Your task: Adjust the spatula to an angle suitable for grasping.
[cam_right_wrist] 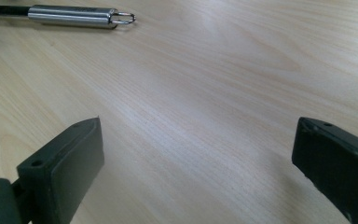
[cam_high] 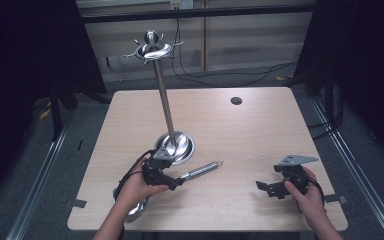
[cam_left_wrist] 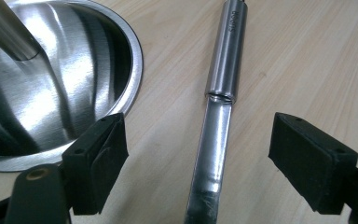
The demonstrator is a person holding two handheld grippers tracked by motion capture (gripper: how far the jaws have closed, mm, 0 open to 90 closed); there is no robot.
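A steel utensil with a thick handle and a hanging ring at its tip lies on the wooden table. Its shiny rounded end shows beneath the person's left hand, near the front edge. My left gripper is open, one jaw on each side of the utensil's thin shaft, neither pad touching it. Just beyond it stands a tall metal rack with a round base and hooks at its top. My right gripper is open over bare wood, and the handle lies far ahead of it.
A small round hole sits in the table's far right part. The rack's base lies close to the left gripper's jaw. Dark curtains and metal floor rails flank the table. Cables run along the floor behind.
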